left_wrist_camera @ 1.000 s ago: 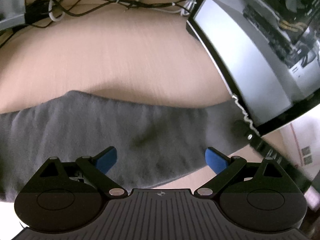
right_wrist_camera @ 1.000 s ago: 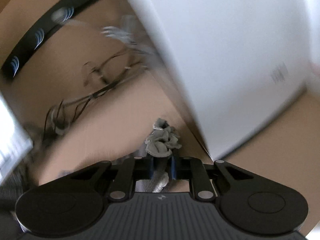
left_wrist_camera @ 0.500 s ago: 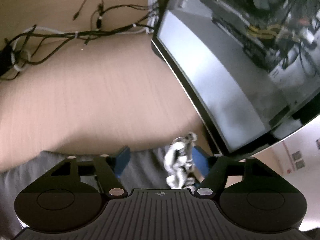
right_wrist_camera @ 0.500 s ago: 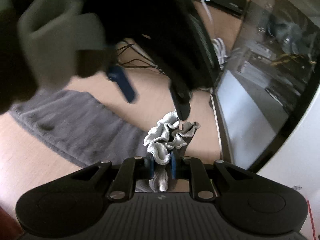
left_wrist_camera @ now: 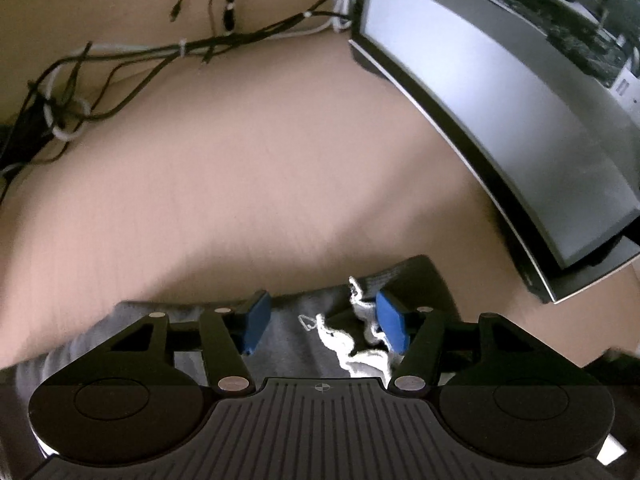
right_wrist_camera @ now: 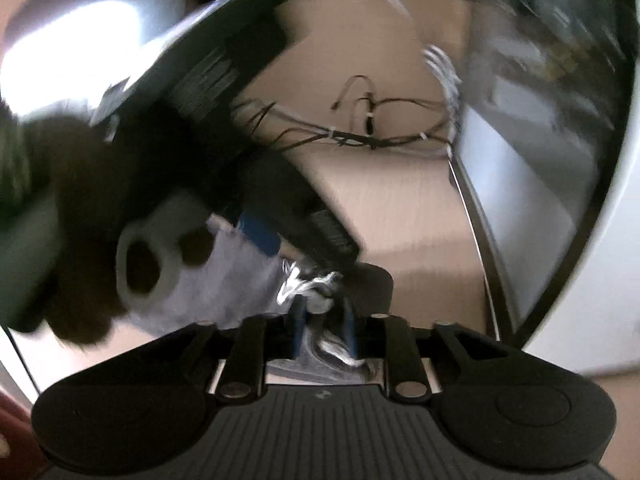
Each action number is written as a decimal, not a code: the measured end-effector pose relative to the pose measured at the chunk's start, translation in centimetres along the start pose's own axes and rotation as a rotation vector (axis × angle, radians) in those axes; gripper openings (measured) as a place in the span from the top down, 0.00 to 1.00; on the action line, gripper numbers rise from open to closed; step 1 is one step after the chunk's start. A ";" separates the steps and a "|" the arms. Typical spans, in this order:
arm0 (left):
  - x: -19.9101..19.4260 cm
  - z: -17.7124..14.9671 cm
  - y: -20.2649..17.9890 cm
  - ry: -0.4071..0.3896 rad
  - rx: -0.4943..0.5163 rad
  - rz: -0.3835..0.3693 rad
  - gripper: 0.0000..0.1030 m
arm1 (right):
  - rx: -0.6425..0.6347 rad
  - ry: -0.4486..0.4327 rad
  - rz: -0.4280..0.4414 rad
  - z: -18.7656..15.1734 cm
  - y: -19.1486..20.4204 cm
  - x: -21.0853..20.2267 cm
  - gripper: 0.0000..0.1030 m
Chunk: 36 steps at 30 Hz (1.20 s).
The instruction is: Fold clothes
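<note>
Left wrist view: my left gripper (left_wrist_camera: 322, 322) hangs spread over the grey garment (left_wrist_camera: 288, 332) on the near desk (left_wrist_camera: 260, 184). My right gripper (right_wrist_camera: 322, 326) pinches its pale ribbed edge (right_wrist_camera: 308, 284), lifted. The fold looks partway; flattening remains.

**Blur and cropped edges hide much**

The right wrist view is smeared by motion: the dark bulk (right_wrist_camera: 132, 216) at its left cannot be identified. The grey garment (left_wrist_camera: 292, 332) runs under the left gripper (left_wrist_camera: 322, 322) body and off the frame's left edge. The monitor (left_wrist_camera: 520, 92) is cropped at top and right.
</note>
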<state>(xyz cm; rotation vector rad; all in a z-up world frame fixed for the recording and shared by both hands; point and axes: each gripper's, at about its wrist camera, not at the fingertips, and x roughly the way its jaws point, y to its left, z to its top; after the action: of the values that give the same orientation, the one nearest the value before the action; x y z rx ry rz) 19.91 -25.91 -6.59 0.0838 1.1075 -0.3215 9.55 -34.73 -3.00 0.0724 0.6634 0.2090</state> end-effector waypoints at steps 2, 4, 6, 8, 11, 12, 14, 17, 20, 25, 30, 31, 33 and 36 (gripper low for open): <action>0.3 -0.1 0.5 0.003 -0.009 0.005 0.34 | 0.162 0.008 0.013 -0.1 -2.3 -0.2 0.71; 0.2 -0.4 1.1 0.004 -0.025 -0.007 0.33 | 0.325 0.020 0.017 -0.4 -4.7 -0.1 0.71; 0.2 -0.5 1.4 0.006 -0.034 -0.015 0.32 | 0.409 0.036 0.022 -0.8 -5.7 0.6 0.71; 0.2 -0.6 1.6 0.007 -0.036 -0.019 0.32 | 0.470 0.053 0.027 -1.3 -6.4 1.6 0.70; 0.1 -0.8 2.0 0.009 -0.039 -0.019 0.31 | 0.554 0.074 0.040 -1.9 -7.0 2.9 0.62; 0.1 -0.8 2.1 0.009 -0.043 -0.020 0.31 | 0.571 0.078 0.053 -2.1 -6.9 3.2 0.60; -0.1 -1.0 2.5 0.011 -0.052 -0.023 0.30 | 0.604 0.092 0.085 -2.3 -6.6 3.8 0.56; -0.3 -1.3 3.1 0.012 -0.062 -0.021 0.29 | 0.543 0.090 0.059 -2.0 -5.3 3.8 0.55; -1.0 -1.7 3.8 0.012 -0.076 -0.026 0.32 | 0.463 0.083 0.022 -1.7 -3.9 3.6 0.63; -2.0 -2.2 5.0 0.004 -0.104 -0.046 0.32 | 0.329 0.073 -0.041 -1.3 -1.5 3.3 0.68; -2.7 -1.9 6.0 -0.004 -0.141 -0.097 0.33 | -0.053 0.036 -0.238 -0.5 2.2 2.6 0.68; -2.9 -1.8 5.9 -0.011 -0.133 -0.111 0.36 | -0.132 0.035 -0.270 -0.5 3.0 2.7 0.68; -3.3 -1.4 5.5 -0.027 -0.109 -0.134 0.39 | -0.273 0.036 -0.317 -1.0 4.8 3.2 0.67; -3.7 -0.6 4.5 -0.042 -0.085 -0.165 0.41 | -0.444 0.030 -0.371 -1.8 7.2 4.1 0.67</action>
<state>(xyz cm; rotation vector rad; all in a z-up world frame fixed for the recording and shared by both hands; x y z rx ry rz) 19.26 -20.71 -4.01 -0.0894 1.0870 -0.4214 10.37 -26.81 -5.97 -0.4776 0.6360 -0.0047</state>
